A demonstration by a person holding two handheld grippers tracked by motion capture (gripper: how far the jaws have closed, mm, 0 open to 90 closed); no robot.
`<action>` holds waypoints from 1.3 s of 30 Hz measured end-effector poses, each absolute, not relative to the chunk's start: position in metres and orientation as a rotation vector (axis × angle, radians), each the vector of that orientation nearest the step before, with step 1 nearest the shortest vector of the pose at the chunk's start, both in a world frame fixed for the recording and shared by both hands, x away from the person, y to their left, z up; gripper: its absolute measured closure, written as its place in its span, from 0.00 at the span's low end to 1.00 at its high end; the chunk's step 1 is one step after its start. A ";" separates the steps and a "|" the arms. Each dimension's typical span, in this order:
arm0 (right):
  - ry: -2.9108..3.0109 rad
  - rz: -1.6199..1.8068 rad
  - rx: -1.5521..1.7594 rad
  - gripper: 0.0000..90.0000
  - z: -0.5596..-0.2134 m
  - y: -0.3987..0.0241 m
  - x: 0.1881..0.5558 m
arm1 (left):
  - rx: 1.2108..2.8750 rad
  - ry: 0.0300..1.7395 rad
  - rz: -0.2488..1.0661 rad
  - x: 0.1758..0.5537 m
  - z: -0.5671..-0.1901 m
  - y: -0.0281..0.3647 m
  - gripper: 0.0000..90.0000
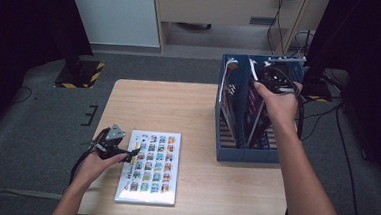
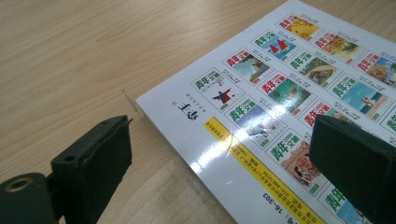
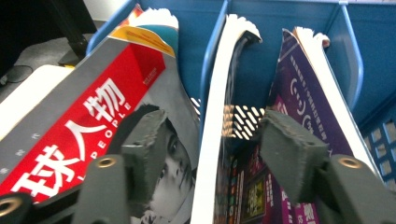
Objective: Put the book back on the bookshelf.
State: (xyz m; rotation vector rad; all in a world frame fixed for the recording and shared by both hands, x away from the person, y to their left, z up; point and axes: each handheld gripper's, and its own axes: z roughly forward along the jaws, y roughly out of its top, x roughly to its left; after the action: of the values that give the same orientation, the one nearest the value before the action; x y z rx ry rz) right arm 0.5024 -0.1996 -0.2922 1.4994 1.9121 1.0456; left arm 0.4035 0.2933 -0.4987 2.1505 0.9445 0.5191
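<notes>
- Magazines stand upright in the blue file rack (image 1: 223, 152) at the right of the high view; your right gripper (image 1: 272, 78) hovers over its upper middle slot, just above a dark purple-covered magazine (image 1: 255, 109).
- In the right gripper view, a white-edged magazine (image 3: 212, 140) rises between your two jaws, and the pads stand clear of it on both sides, so the right gripper is spread apart and grips nothing.
- To the left of that in the same view, across a blue divider, leans a red-and-grey magazine (image 3: 88, 116) with a face on its cover; to the right leans the purple one (image 3: 299, 93).
- Your left gripper (image 1: 134, 153) sits at the lower left of the high view, at the left edge of a white book (image 1: 150, 167) lying flat on the wooden table (image 1: 168, 106).
- In the left gripper view, its jaws are wide apart: one over bare wood at lower left, the other over the book's cover (image 2: 261, 116) at lower right. Nothing is clamped.
- Small coloured cover pictures fill the book's face in rows.
</notes>
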 end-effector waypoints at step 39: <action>2.039 1.072 1.373 0.13 -0.311 -0.206 0.437 | 2.182 0.942 0.523 0.404 -0.502 0.293 0.06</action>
State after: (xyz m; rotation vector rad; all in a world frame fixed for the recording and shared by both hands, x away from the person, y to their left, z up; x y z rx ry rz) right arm 0.4368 -0.2061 -0.3114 1.3725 2.0394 1.0715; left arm 0.4040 0.2933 -0.5022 2.1823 0.9416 0.5230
